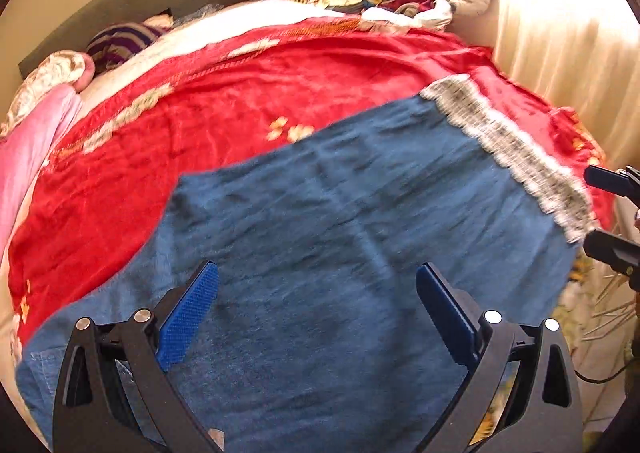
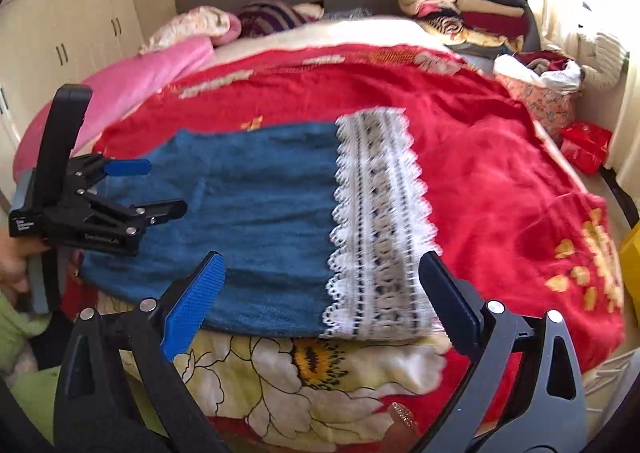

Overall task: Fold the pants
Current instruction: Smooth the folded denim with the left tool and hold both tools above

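Note:
The blue pants [image 1: 340,237] lie flat on the red bedspread [image 1: 240,93], with a white and grey lace cuff [image 1: 516,149] at their right end. My left gripper [image 1: 316,289] is open and empty, hovering just above the blue cloth. In the right wrist view the pants [image 2: 256,205] look folded into a rectangle, lace cuff [image 2: 380,221] on the right. My right gripper [image 2: 320,277] is open and empty over the near edge of the pants. The left gripper [image 2: 164,189] shows there open at the pants' left end. The right gripper [image 1: 600,209] shows at the left view's right edge.
A stack of folded clothes [image 2: 468,9] stands at the bed's far right corner. Pink bedding [image 2: 132,81] and pillows [image 2: 264,17] lie at the far left. A flowered blanket [image 2: 304,373] hangs over the near edge. A red packet [image 2: 584,145] lies at the right. Cupboards [image 2: 68,21] stand at the left.

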A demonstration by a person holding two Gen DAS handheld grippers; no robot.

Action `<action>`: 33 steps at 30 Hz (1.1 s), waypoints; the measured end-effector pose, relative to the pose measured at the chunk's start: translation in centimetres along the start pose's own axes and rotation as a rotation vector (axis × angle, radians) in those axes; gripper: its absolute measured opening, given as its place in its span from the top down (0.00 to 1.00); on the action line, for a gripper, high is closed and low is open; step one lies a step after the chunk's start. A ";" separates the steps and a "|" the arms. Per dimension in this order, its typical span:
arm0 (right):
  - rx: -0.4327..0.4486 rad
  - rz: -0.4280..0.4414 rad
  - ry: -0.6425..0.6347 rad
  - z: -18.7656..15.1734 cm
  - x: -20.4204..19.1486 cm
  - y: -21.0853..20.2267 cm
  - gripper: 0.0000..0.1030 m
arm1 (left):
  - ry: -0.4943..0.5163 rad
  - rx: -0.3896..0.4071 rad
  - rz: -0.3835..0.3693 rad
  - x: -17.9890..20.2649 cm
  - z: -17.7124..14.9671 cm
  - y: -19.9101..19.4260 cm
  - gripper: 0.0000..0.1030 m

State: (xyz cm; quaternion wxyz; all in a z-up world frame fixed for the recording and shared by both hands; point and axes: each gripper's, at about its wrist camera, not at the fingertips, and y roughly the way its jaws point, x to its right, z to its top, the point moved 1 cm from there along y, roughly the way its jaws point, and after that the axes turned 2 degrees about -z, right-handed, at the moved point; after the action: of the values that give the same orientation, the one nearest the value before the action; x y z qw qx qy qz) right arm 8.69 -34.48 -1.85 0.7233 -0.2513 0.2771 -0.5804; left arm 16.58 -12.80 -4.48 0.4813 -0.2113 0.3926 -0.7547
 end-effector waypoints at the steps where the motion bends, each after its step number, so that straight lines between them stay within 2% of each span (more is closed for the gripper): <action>1: 0.012 -0.008 0.006 0.1 0.3 -0.5 0.11 | 0.005 0.010 0.000 0.3 0.3 -0.4 0.04; 10: 0.064 -0.046 0.072 0.6 2.9 -2.8 0.11 | 0.041 0.063 -0.010 1.9 2.9 -2.8 0.04; 19: 0.111 -0.040 0.109 1.0 4.0 -4.5 0.11 | 0.075 0.086 -0.009 3.5 4.9 -4.7 0.04; 33: 0.163 -0.034 0.145 0.9 5.7 -5.6 0.11 | 0.136 0.119 -0.014 6.3 9.0 -5.0 0.04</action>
State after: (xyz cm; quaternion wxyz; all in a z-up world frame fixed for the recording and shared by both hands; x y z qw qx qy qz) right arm 6.39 -41.16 2.05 0.7094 -0.1535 0.2763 -0.6299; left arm 17.23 -20.77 4.60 0.4599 -0.1333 0.3776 -0.7926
